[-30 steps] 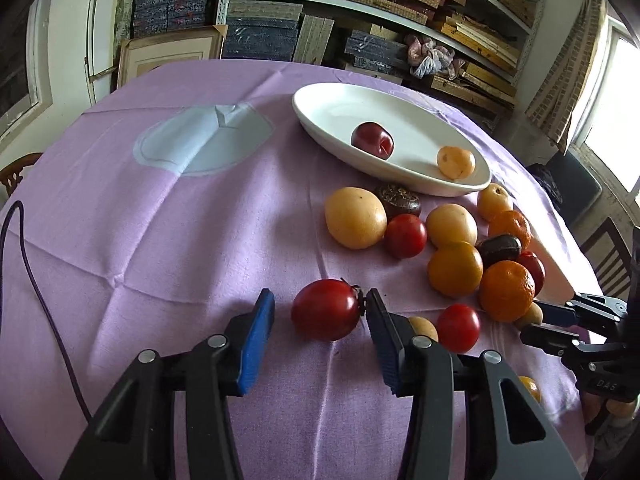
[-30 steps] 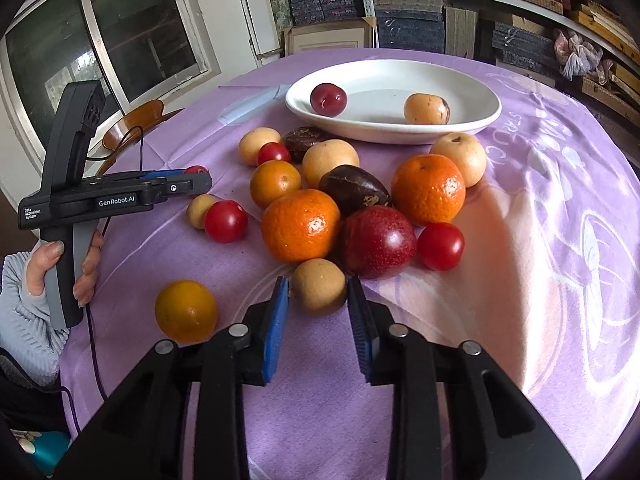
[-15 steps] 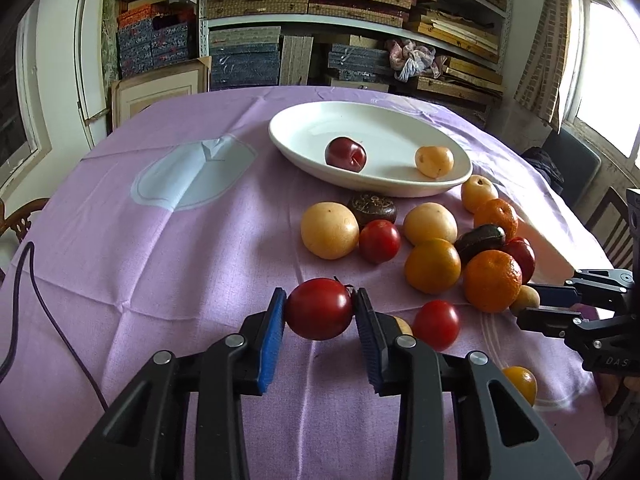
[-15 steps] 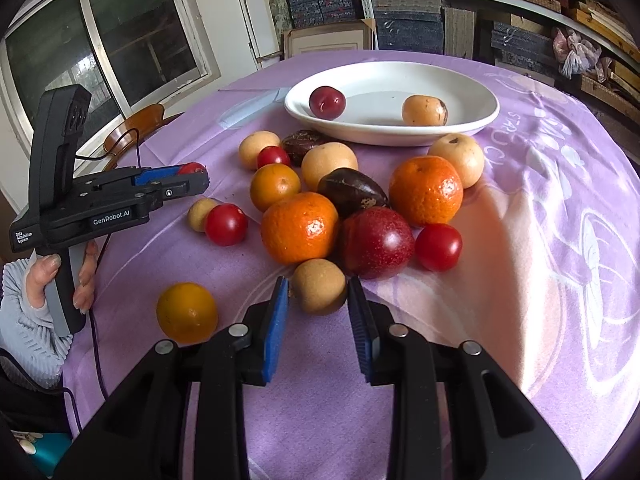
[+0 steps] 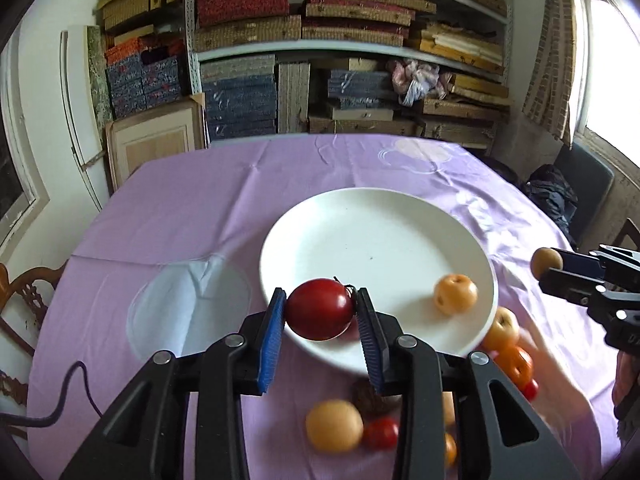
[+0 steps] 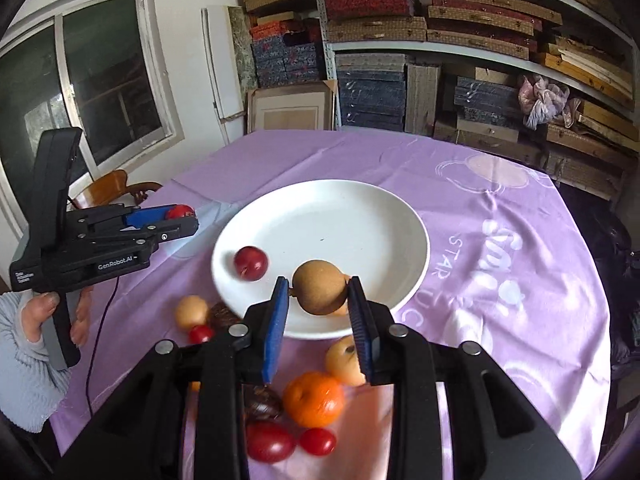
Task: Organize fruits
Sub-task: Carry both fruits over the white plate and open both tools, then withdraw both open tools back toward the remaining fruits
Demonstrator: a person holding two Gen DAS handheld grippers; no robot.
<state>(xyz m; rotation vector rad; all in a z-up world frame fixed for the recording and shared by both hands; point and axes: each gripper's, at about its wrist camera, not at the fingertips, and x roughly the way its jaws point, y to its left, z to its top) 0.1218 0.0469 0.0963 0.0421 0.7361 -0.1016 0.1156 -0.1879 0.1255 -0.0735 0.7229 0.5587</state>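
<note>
Two fruits are riding toward the white plate [image 5: 420,216]: on the left wrist view, the left gripper [image 5: 320,312] is clamping a red tomato [image 5: 320,309] over the near rim, where releasing early risks a roll-off. On the right wrist view, the right gripper [image 6: 318,290] is pinching a brown round fruit [image 6: 318,287] above the plate's near edge.

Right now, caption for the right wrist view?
Right claw holds a brown round fruit above the white plate, where a dark red fruit lies.

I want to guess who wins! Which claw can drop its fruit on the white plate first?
Probably the right claw: its brown fruit hangs over the plate. The left claw's red tomato is only at the rim.
</note>
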